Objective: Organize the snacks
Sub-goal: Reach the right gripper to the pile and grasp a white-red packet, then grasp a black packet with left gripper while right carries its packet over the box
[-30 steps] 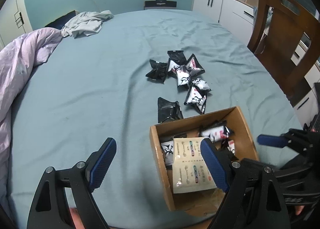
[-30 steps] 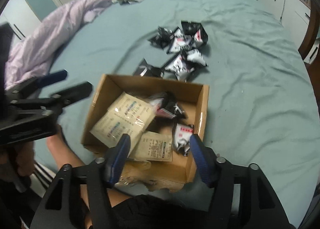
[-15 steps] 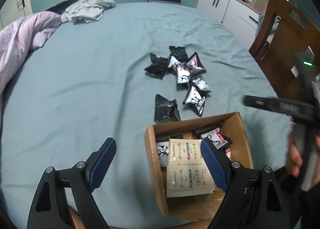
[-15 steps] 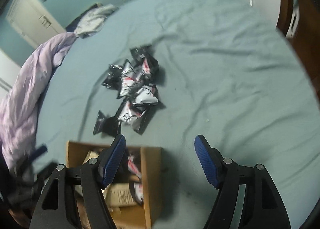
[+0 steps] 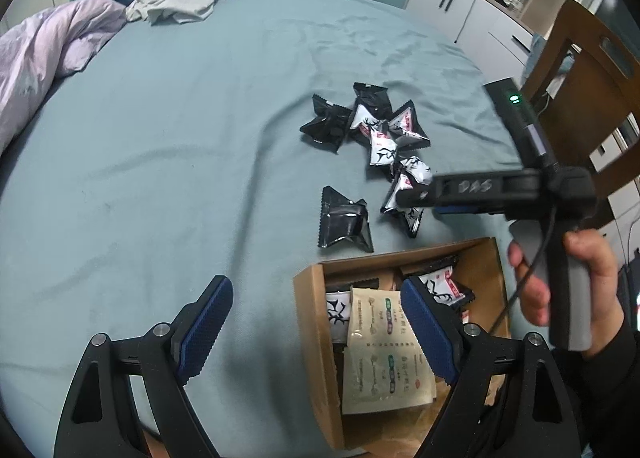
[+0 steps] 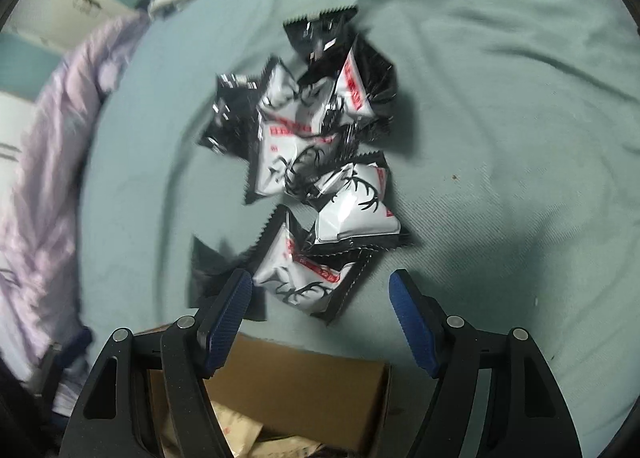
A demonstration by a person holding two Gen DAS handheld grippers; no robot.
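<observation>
Snack packets [image 6: 320, 173]: black-and-white foil packs with antler print and red lettering, heaped loose on the bed, overlapping one another; in the right wrist view the heap lies just beyond the fingertips.
Lone black packet [image 5: 343, 219]: flat on the sheet, apart from the heap, between it and the box's far wall.
Cardboard box [image 5: 316, 322]: open-topped, at the near edge of the bed; already holding several antler-print packs and pale sachets.
Pale sachet [image 5: 386, 346]: largest item in the box, cream with green and red print, lying on top of the others.
Left gripper [image 5: 316, 332]: angled down over the box's left wall; jaws spread wide, nothing between them; right finger over the box interior, left finger over bare sheet.
Right gripper [image 6: 320, 300]: pointed down at the near end of the heap; jaws apart, having just been opening, pads touching nothing; nearest packet partly in the gap between the fingertips, unpinched.
Right gripper in the left wrist view [image 5: 492, 189]: black body seen side-on over the heap, green light lit on its top.
Hand [image 5: 568, 282]: wrapped round the grey handle, dark sleeve at the wrist.
Bed [image 5: 160, 161]: teal sheet, creased.
Lilac duvet [image 5: 48, 45]: bunched at the far left edge.
Wooden chair [image 5: 588, 69]: beside the bed at right.
</observation>
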